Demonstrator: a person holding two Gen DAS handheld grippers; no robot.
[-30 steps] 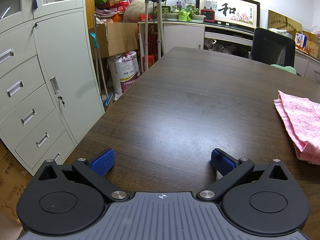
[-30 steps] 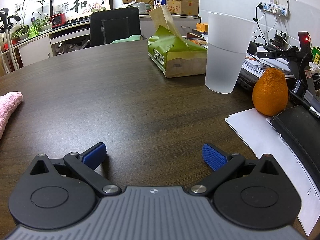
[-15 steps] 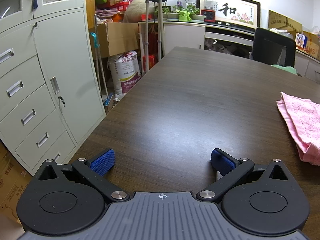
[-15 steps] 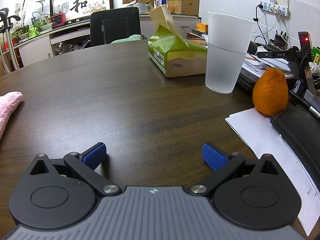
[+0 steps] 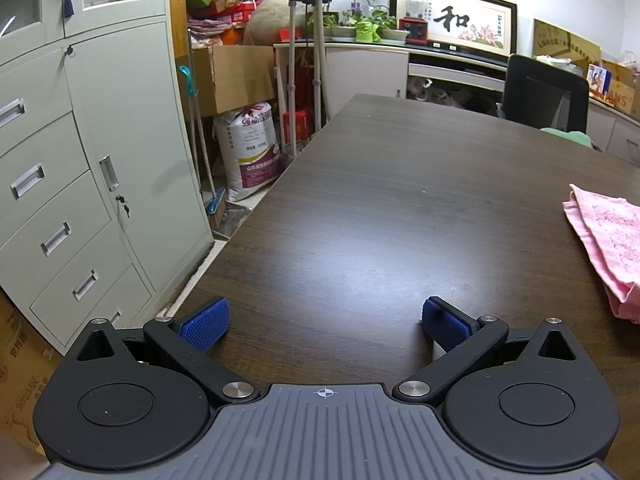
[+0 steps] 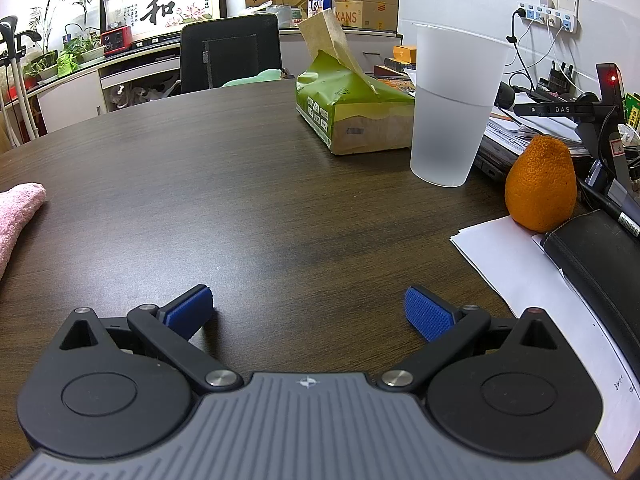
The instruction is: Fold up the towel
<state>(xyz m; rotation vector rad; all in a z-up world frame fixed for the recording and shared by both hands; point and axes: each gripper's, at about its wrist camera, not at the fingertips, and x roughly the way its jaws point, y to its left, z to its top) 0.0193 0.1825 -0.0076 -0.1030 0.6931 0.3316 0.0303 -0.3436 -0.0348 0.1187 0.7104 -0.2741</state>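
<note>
L gripper (image 5: pixel 325 322) was released, jaws spread wide, blue pads (image 5: pixel 205 323) holding nothing, low over the dark wood table (image 5: pixel 400 208). R gripper (image 6: pixel 308 311) same: wide apart, empty, low over the table.

Towel (image 5: pixel 608 240), pink, lay on the table at the right edge of the L view, partly cut off by the frame. Looked folded over w/ layered edges showing; can't tell how many folds. Well apart from the L pads, fwd and to the right of them. In the R view just one rounded end of it showed at the far left edge, also well clear of the R pads. So it sat between the two grippers, neither touching it.

R side of table: green tissue pack (image 6: pixel 352 116) w/ brown sheet sticking up, frosted cup (image 6: pixel 452 108) upright just beside it, orange (image 6: pixel 540 184) near the cup, resting on white paper (image 6: pixel 520 272) and touching a black case (image 6: pixel 600 256). Black chair (image 6: pixel 230 56) at the far table edge.

L side: grey-white cabinet (image 5: pixel 80 160) w/ drawers off the table edge, printed sack (image 5: pixel 252 148) on the floor beyond it.
</note>
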